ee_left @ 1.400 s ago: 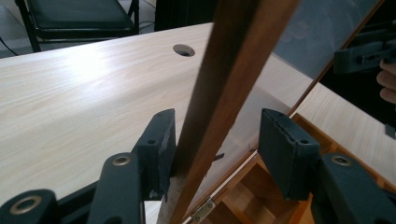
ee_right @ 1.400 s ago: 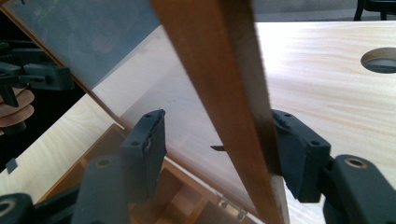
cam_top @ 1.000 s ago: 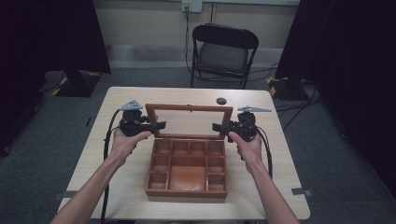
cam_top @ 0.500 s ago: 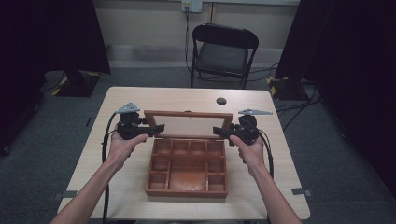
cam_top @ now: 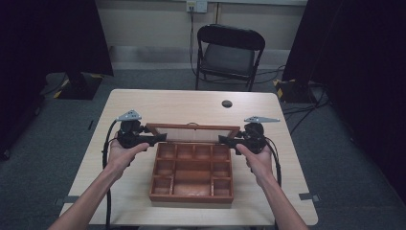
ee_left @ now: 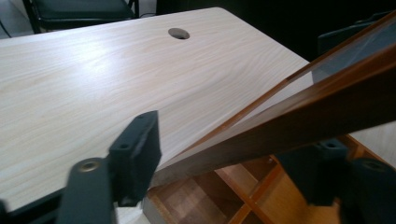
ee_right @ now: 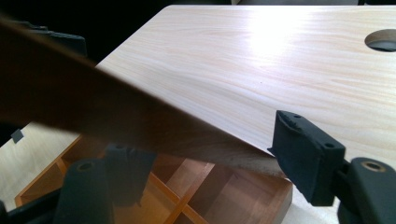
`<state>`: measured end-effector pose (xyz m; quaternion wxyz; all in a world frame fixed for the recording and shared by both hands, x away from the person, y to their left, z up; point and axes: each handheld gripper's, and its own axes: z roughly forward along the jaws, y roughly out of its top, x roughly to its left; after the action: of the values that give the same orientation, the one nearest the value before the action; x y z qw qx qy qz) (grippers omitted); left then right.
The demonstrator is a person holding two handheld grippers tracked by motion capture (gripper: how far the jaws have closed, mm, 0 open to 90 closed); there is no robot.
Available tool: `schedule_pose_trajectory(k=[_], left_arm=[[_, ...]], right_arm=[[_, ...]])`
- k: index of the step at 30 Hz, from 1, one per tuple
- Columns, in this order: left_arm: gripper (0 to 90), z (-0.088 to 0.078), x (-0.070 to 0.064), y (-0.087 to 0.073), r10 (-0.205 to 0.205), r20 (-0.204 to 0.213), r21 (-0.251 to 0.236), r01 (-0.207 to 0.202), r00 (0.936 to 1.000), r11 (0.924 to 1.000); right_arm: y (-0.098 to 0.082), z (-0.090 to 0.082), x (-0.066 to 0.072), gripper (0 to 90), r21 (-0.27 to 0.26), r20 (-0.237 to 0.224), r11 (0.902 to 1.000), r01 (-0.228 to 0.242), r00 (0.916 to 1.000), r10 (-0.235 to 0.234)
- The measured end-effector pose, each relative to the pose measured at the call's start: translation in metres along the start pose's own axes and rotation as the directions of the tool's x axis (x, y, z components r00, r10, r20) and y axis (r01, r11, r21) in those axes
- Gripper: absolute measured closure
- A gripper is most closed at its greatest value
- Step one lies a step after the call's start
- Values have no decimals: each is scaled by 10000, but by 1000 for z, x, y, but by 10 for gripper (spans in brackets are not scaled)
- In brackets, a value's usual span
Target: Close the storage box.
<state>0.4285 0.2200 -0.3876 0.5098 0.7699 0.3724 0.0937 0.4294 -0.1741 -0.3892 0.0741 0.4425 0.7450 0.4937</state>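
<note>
You are mid-swing with the wooden box's lid: each gripper, left and right, clamps a side rail between its jaws. Next, move both evenly.

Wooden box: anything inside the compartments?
The wooden box has its glass lid raised between the left gripper and right gripper. The visible compartments look empty; part of the back row is hidden under the lid frame.
</note>
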Motion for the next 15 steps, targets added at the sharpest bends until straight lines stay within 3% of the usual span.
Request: schedule_pose_trajectory(k=[3,5,12,15], left_arm=[[346,-2,-3,-1,-68,239,-92,70,9997,9999],[344,-2,-8,-2,34,358,91,-37,9994,10000],[299,-3,-14,-10,-6,416,132,1,9991,9999],[271,-3,-15,-12,7,380,171,-14,9993,9999]], right_arm=[[-1,0,0,293,28,-26,10000,2,10000,-2],[-3,-2,2,280,277,-20,9996,104,9999,-103],[-9,-6,10,270,438,242,9962,753,9968,-764],[-13,-6,9,235,623,268,9973,397,9988,-414]])
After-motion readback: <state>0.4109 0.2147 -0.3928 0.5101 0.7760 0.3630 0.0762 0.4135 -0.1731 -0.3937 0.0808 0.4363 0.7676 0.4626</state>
